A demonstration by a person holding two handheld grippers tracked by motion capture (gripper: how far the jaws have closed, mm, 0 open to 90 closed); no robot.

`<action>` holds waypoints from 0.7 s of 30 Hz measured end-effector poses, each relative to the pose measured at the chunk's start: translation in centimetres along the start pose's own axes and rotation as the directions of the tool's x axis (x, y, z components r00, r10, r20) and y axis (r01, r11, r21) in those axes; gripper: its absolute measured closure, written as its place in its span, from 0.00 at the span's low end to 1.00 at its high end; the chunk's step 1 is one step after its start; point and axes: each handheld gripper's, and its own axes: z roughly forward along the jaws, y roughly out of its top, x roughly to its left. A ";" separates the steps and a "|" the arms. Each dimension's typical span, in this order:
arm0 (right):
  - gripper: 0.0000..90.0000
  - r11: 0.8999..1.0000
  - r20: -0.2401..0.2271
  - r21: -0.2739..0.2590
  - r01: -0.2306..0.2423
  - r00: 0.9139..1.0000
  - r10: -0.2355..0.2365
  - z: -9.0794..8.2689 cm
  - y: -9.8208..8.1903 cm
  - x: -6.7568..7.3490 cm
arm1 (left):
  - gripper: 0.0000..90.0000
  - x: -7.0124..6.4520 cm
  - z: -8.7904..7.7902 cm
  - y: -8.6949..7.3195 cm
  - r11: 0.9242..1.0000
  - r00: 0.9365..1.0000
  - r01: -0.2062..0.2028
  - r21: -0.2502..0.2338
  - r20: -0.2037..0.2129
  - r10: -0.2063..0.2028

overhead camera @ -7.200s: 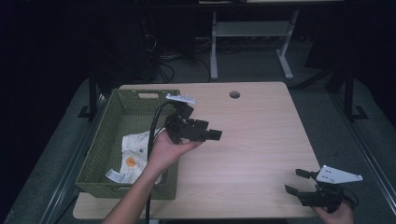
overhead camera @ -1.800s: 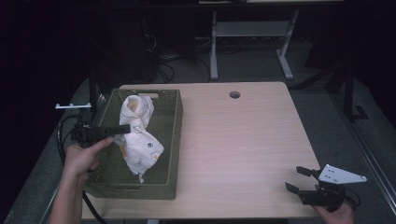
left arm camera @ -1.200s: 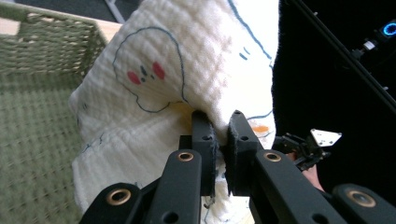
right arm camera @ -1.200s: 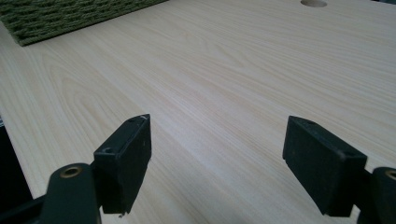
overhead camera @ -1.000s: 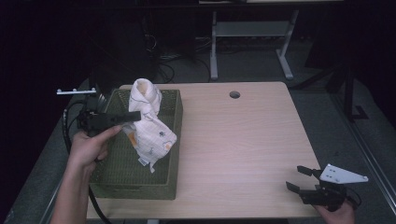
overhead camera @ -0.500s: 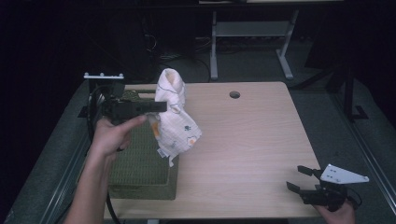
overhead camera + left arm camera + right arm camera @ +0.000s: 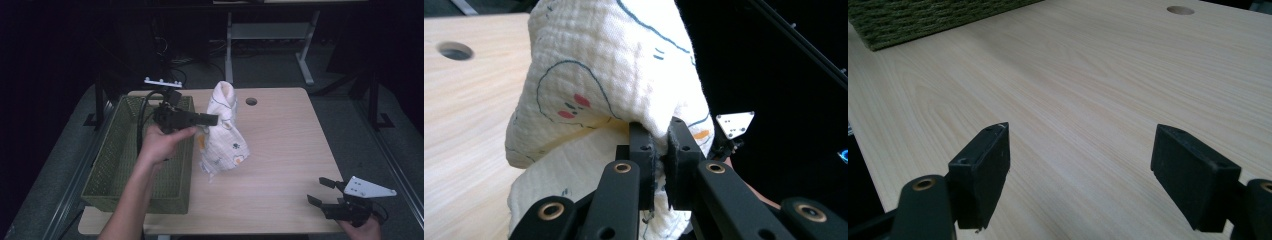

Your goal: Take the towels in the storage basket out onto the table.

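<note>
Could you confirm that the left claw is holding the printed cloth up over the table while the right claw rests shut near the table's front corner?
Not quite: the right claw is open, its jaws standing wide apart over bare wood in the right gripper view. The left claw does hold the printed cloth up over the table.

— How is the left black two-jaw gripper [image 7: 212,119] carried?
— It is held level in the person's left hand [image 7: 162,141], the bare forearm being stretched up from the bottom edge of the high view. Its black fingers [image 7: 640,150] are seen pressed nearly together in the left gripper view, with a fold of cream printed cloth [image 7: 614,75] pinched between the pads. A cable is looped behind its body.

— And the right black two-jaw gripper [image 7: 320,191]?
— It is kept low at the near right corner, gripped by the right hand [image 7: 361,229], a grey three-cornered plate being carried on top. Its fingers [image 7: 982,167] are spread wide apart, with nothing held between them.
</note>
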 end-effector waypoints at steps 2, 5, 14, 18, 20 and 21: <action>0.26 1.000 0.002 -0.001 0.002 1.000 -0.002 0.0 0.0 0.1 | 0.93 0.1 1.2 -0.1 1.000 1.000 0.000 0.018 0.006 0.000; 0.26 1.000 0.006 -0.001 0.011 1.000 -0.011 0.0 0.1 0.1 | 0.93 0.1 2.7 -0.3 1.000 1.000 0.002 0.031 0.015 -0.002; 0.26 1.000 0.009 -0.008 0.021 1.000 -0.021 0.0 0.2 0.1 | 0.93 0.0 7.6 -1.4 0.997 1.000 0.002 0.081 0.011 -0.003; 0.26 1.000 0.010 -0.008 0.020 1.000 -0.020 -0.1 0.3 0.1 | 0.93 -0.2 9.6 -1.7 0.993 1.000 -0.015 0.121 -0.014 0.017; 0.26 1.000 0.012 -0.008 0.029 1.000 -0.028 -0.1 0.3 0.1 | 0.93 -0.1 10.6 -2.0 0.991 1.000 -0.010 0.130 -0.026 0.013; 0.26 1.000 0.011 -0.009 0.028 1.000 -0.028 -0.1 0.3 0.1 | 0.93 -0.1 11.3 -2.2 0.990 1.000 -0.007 0.140 -0.029 0.011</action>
